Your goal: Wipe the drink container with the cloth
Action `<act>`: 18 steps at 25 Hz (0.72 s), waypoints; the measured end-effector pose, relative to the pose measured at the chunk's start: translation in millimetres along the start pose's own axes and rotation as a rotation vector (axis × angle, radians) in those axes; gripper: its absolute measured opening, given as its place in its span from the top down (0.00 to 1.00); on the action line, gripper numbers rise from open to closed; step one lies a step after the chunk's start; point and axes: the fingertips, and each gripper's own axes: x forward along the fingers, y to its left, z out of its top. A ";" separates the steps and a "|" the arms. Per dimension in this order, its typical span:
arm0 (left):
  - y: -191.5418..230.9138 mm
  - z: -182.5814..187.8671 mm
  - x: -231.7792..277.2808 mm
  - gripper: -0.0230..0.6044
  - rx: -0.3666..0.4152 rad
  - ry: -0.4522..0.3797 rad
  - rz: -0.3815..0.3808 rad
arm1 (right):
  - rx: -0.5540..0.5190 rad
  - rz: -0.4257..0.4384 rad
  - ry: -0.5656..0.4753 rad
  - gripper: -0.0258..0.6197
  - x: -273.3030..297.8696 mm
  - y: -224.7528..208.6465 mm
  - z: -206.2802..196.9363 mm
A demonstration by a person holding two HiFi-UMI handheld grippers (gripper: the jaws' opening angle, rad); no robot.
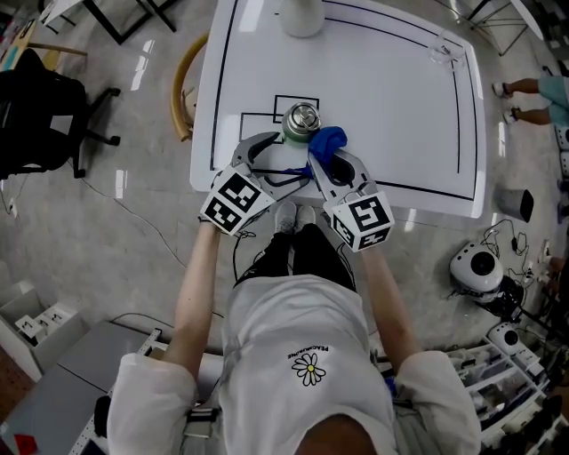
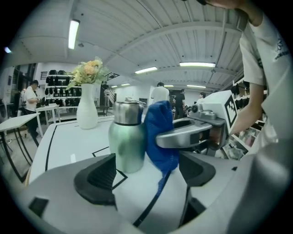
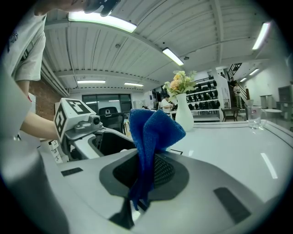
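Observation:
A green drink bottle (image 1: 300, 123) with a steel cap stands upright near the table's front edge, inside a black-lined square. My right gripper (image 1: 322, 158) is shut on a blue cloth (image 1: 328, 142), which bunches against the bottle's right side. In the left gripper view the bottle (image 2: 127, 139) stands just ahead of the jaws, with the cloth (image 2: 160, 132) touching it. My left gripper (image 2: 146, 176) is open with nothing held, and sits left of the bottle (image 1: 277, 158). In the right gripper view the cloth (image 3: 151, 137) sticks up from the shut jaws and hides the bottle.
A white vase with flowers (image 2: 87, 109) stands at the table's far edge (image 1: 302, 16). A clear glass (image 1: 447, 46) sits at the far right corner. A wooden chair (image 1: 183, 84) is left of the white table (image 1: 400, 115); a black office chair (image 1: 44, 107) stands further left.

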 end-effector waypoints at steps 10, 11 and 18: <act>40.4 4.8 17.6 0.30 0.004 0.015 -0.029 | -0.015 -0.033 -0.007 0.89 0.8 -8.4 2.4; 39.2 3.6 19.2 0.30 0.007 0.018 -0.033 | -0.018 -0.039 -0.006 0.89 1.1 -11.8 3.0; 38.9 -0.3 28.0 0.30 0.010 0.030 -0.034 | -0.047 -0.075 0.010 0.89 4.7 -35.5 5.9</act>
